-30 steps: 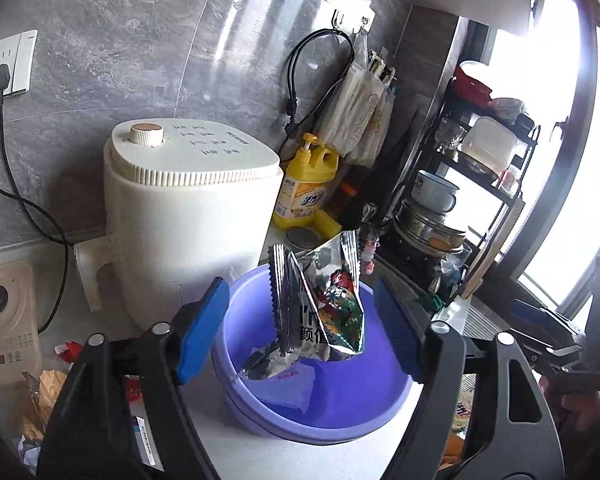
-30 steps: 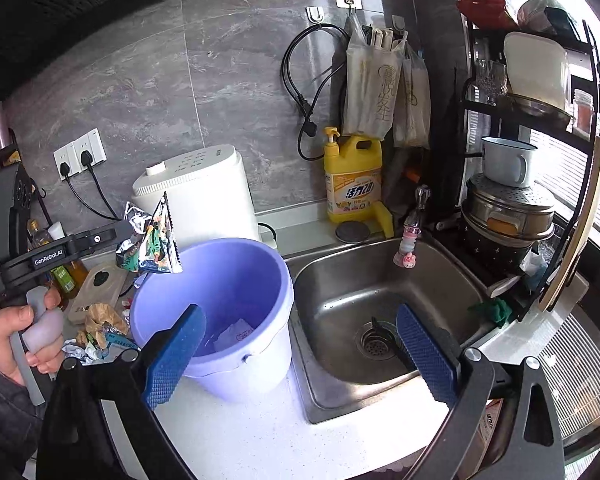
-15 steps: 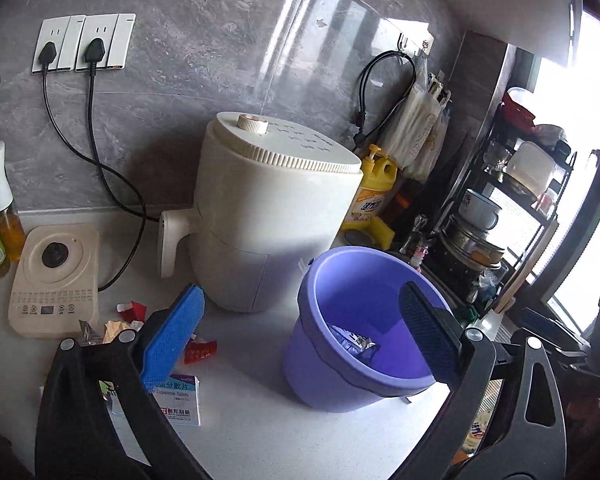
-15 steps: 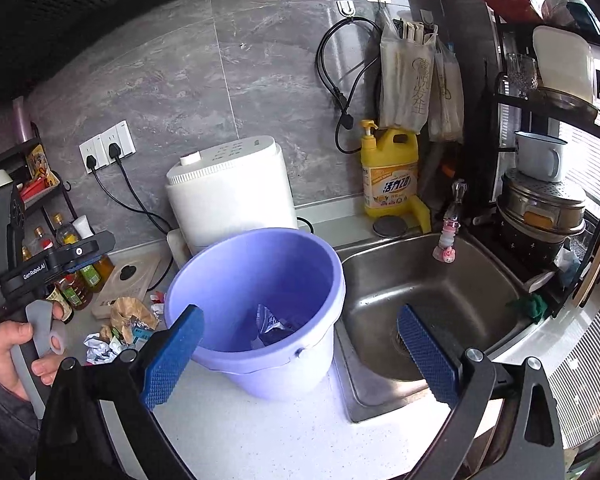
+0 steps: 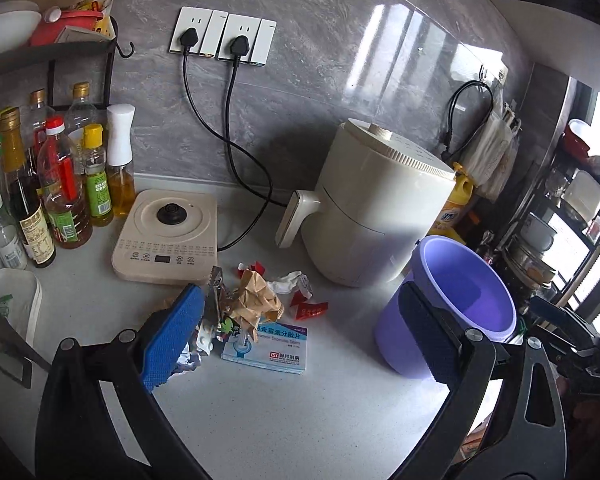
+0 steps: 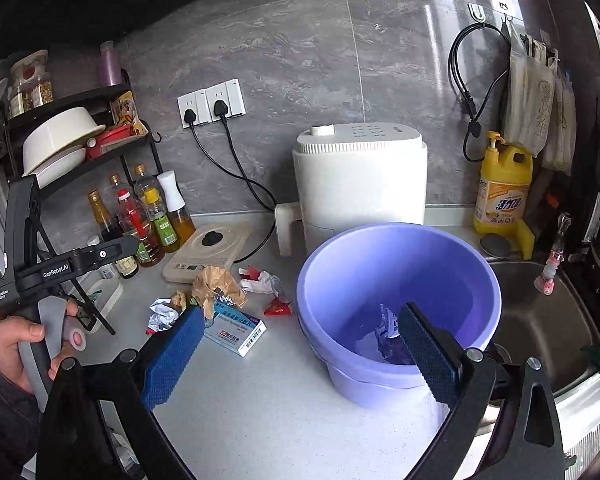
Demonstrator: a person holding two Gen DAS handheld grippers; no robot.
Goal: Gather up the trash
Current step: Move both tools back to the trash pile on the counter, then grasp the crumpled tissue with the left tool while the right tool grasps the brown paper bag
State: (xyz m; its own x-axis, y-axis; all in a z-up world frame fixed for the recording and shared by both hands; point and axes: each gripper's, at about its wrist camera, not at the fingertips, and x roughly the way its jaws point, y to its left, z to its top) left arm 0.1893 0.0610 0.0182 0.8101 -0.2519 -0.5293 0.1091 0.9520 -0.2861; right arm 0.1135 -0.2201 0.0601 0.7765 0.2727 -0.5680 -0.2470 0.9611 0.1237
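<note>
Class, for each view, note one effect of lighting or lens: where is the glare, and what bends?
Left wrist view: the window at right is blown out; glare streaks the wall tile; the socket plates lean and curve. Right wrist view: dark vignette at the corners; the purple bucket bulges; tile glare shows at upper right.

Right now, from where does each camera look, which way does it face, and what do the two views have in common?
Left wrist: sits on the left gripper, facing down over the counter at the trash pile; its open blue fingers show.
Right wrist: sits on the right gripper, facing the purple bucket and sink; its open fingers and the person's left hand show.
Shared: bucket, trash pile, medicine box, white appliance.
</note>
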